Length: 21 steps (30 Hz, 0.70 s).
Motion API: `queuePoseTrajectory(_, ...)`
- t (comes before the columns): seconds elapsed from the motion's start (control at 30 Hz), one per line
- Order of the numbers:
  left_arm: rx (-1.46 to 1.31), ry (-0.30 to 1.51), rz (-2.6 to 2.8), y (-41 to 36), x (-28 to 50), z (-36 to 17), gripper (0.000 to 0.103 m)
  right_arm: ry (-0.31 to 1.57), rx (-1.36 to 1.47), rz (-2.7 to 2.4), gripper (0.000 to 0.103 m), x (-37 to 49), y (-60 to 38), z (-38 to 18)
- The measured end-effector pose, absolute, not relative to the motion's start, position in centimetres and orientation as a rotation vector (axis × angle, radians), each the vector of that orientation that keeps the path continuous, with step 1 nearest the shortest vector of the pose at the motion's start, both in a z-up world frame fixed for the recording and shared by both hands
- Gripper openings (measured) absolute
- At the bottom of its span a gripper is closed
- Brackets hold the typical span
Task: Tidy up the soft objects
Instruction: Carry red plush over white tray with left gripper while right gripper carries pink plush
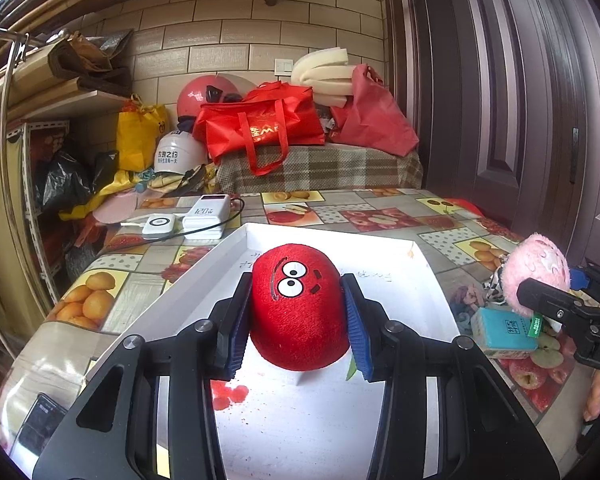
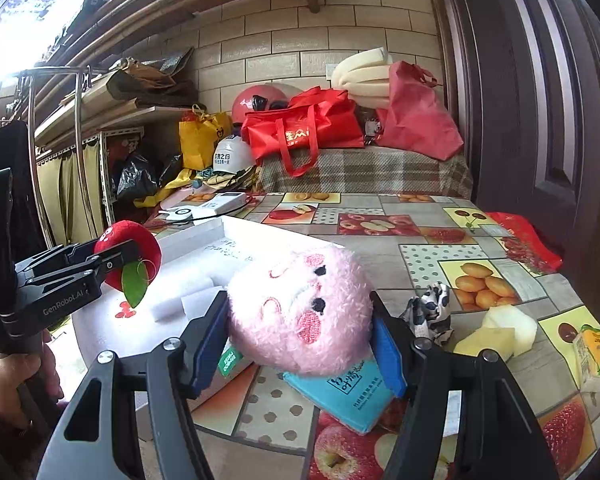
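Observation:
My left gripper (image 1: pixel 298 300) is shut on a red plush apple (image 1: pixel 298 300) with cartoon eyes, held above a white shallow tray (image 1: pixel 428 280). The right wrist view shows that apple (image 2: pixel 140 248) and the left gripper (image 2: pixel 120 258) from the side, with a green leaf hanging below. My right gripper (image 2: pixel 300 312) is shut on a pink fluffy pig plush (image 2: pixel 300 312), just right of the tray (image 2: pixel 204 232). The pig (image 1: pixel 536 268) and the right gripper (image 1: pixel 540 292) sit at the right edge of the left wrist view.
A teal packet (image 2: pixel 352 396), a cow-print cloth (image 2: pixel 430 312), yellow-white foam pieces (image 2: pixel 500 332) and a juice carton (image 2: pixel 594 354) lie on the fruit-print tablecloth. White power banks (image 1: pixel 204 216) lie behind the tray. Red bags (image 1: pixel 260 128) and helmets crowd the back; a dark door (image 1: pixel 520 80) stands right.

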<state>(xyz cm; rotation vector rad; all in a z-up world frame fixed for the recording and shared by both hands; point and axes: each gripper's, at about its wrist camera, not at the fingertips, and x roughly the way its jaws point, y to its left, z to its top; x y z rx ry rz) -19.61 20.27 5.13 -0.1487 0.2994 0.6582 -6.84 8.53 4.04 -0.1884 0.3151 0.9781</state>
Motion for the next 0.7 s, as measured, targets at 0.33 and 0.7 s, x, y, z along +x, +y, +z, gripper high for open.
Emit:
queuePoseTrajectory(0.33,-0.162,0.301,0.689,21.7,-19.8,5.1,0.042,0.306,-0.250,1.005,0.065,-8.0,11.8,3.5)
queuePoseTrajectory(0.7,-0.181,0.306,0.713,22.9,-20.0,5.0,0.042,0.288,-0.307,1.030,0.066,-8.9,14.8,3.5)
